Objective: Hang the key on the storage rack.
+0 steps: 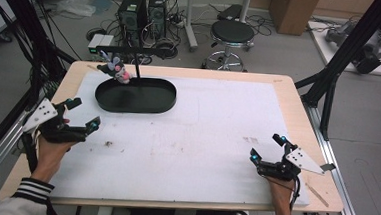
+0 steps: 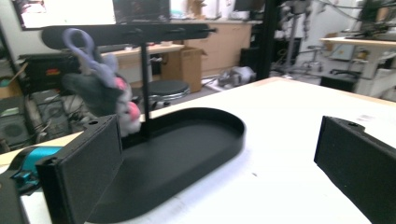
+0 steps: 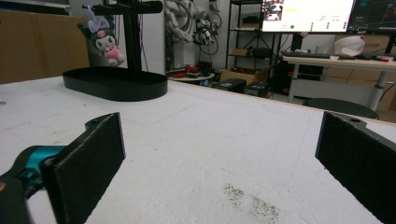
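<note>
Computer towers point(image 1: 143, 13), a round black stool point(image 1: 232, 33) and loose cables crowd the grey floor behind a wooden table point(image 1: 297, 124), most of whose top lies under a white sheet point(image 1: 201, 138). At the far left of that sheet stands a black oval tray point(image 1: 136, 96) with a thin black post rising from its back edge and a crossbar on top. A small plush toy point(image 1: 116, 70) — dark grey, with a pale face, a pink spot and purplish ears — hangs from the left end of the bar, just above the tray's left rim.

Both grippers sit at the near edge, well apart from each other. The left gripper point(image 1: 83, 115), held in the person's left hand point(image 1: 50, 151) with a striped cuff at the wrist, points toward the tray, its jaws spread wide with nothing between them; in the left gripper view the tray point(image 2: 187, 154) and the hanging toy point(image 2: 105, 88) lie close ahead, somewhat blurred. The right gripper point(image 1: 265, 148), held in the right hand point(image 1: 279, 190) near the table's right corner, also has its jaws wide apart and empty. Its own view looks across the bare sheet point(image 3: 210, 140), with a dark smudge point(image 3: 252, 200) just ahead, to the tray point(image 3: 115, 84) and toy point(image 3: 103, 42) far off at the upper left.
</note>
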{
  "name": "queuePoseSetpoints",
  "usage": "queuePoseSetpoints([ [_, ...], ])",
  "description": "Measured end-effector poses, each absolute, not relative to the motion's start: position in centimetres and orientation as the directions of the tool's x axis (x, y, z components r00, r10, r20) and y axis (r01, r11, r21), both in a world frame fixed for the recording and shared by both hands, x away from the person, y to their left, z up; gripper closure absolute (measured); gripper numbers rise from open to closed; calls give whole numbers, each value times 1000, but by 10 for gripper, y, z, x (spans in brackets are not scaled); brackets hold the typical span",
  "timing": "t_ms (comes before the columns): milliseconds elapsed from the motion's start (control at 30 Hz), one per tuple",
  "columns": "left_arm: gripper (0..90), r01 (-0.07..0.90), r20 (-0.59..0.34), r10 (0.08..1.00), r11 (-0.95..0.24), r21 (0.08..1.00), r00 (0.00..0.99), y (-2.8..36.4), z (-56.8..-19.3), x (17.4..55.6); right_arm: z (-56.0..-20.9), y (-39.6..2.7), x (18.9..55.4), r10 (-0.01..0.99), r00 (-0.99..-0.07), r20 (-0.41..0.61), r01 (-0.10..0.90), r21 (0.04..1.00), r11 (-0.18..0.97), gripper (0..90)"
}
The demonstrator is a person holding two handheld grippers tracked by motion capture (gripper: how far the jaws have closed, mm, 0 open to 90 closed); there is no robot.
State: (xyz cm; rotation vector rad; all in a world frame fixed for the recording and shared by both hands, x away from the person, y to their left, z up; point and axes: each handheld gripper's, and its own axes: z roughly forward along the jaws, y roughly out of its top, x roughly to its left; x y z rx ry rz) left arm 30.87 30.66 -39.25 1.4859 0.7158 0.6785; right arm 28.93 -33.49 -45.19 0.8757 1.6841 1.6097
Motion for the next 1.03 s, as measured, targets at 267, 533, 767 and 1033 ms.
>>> queuePoseSetpoints([
  [267,17,36,-9,774,-18,999,633,301,-428,283,-452,-335,289,820,-572,-4,33,999,28,4],
  [533,18,36,-22,784,0,999,620,305,-453,273,-452,-335,289,820,-573,-8,30,999,30,4],
  [767,82,-19,1,804,13,1000,595,305,-454,267,-452,-335,290,817,-576,-21,17,999,38,4],
  [1033,17,-11,3,810,4,1000,586,303,-454,268,-452,-335,289,818,-576,-14,24,999,34,4],
])
